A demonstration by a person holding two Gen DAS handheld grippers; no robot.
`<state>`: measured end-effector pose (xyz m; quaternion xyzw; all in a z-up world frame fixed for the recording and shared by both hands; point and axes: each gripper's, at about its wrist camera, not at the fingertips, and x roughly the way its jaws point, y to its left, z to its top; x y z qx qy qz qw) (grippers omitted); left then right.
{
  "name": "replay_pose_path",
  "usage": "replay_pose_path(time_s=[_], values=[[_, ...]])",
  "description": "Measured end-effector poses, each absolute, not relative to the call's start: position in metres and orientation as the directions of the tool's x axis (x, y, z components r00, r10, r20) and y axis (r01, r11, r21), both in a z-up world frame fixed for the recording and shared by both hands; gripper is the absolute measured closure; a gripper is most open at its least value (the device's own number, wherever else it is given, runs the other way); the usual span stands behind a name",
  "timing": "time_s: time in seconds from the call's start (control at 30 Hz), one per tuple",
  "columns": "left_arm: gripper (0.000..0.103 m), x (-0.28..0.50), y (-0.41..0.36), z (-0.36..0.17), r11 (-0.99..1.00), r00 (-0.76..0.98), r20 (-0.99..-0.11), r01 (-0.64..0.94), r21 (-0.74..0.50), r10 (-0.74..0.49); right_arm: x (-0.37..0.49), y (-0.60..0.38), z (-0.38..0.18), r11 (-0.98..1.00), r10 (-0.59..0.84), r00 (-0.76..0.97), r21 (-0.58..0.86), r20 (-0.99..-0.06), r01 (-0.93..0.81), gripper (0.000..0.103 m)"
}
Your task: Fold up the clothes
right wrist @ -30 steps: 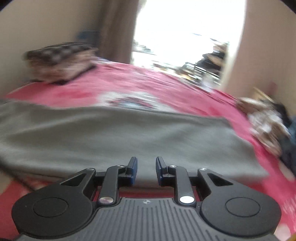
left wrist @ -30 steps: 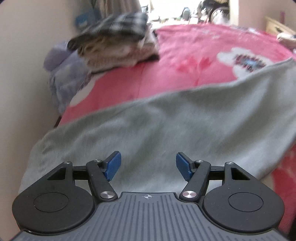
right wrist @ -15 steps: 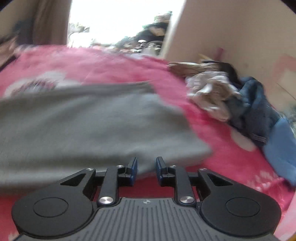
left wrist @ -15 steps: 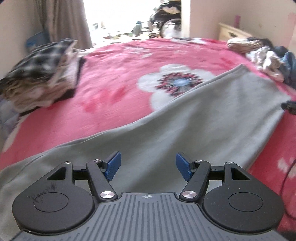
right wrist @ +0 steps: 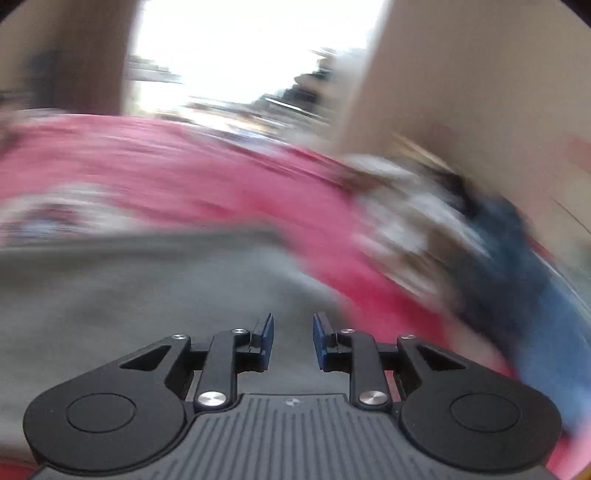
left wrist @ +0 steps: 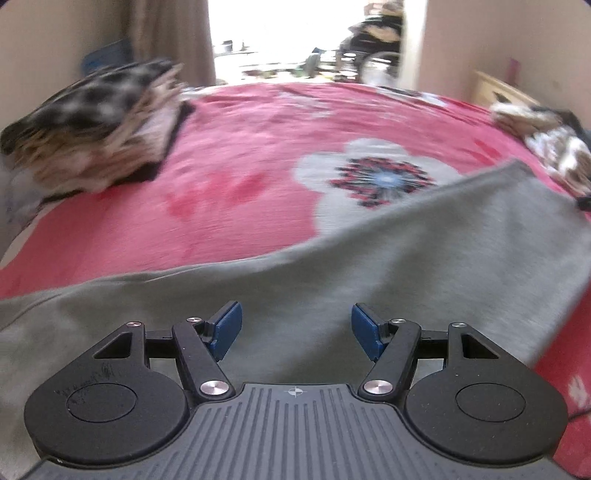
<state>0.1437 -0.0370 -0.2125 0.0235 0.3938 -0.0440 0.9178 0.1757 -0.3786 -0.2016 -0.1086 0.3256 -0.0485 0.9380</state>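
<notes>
A bed is covered by a pink blanket (left wrist: 229,206) bearing a white flower print (left wrist: 380,177) with a dark, blue-centred middle. Beyond the bed, a brown curtain (left wrist: 173,40) hangs beside a bright doorway (left wrist: 280,33), with beige walls (left wrist: 48,48) to either side and a pale wooden piece of furniture (left wrist: 498,88) at the far right. The right wrist view is heavily blurred, showing only the pink blanket, the bright opening and a beige wall (right wrist: 480,74).
</notes>
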Motion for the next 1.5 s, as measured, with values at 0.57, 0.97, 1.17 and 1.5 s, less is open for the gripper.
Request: replay_pose_path(time_s=[0.57,0.97,1.17,1.5], values=[[0.035,0.154,0.034,-0.239,0.958,0.672,-0.702,-0.283,0.052,0.237,0.289,-0.375,-0.240,0.981,0.048,0.710,-0.102,-0.702,-0.167,0.080],[0.035,0.160,0.043,-0.244,0.925,0.679,-0.654,-0.370,0.088,0.333,0.323,-0.429,-0.243,0.994,0.089,0.665,0.028,-0.741,-0.102,0.079],[0.035,0.159,0.054,-0.245,0.901,0.671,-0.638,-0.425,0.086,0.378,0.361,-0.469,-0.247,0.970,-0.185,0.711,-0.008,-0.678,0.244,0.079],[0.036,0.157,0.071,-0.235,0.869,0.679,-0.610,-0.494,0.033,0.409,0.283,-0.329,-0.193,0.890,0.397,0.609,0.125,-0.686,-0.439,0.076]])
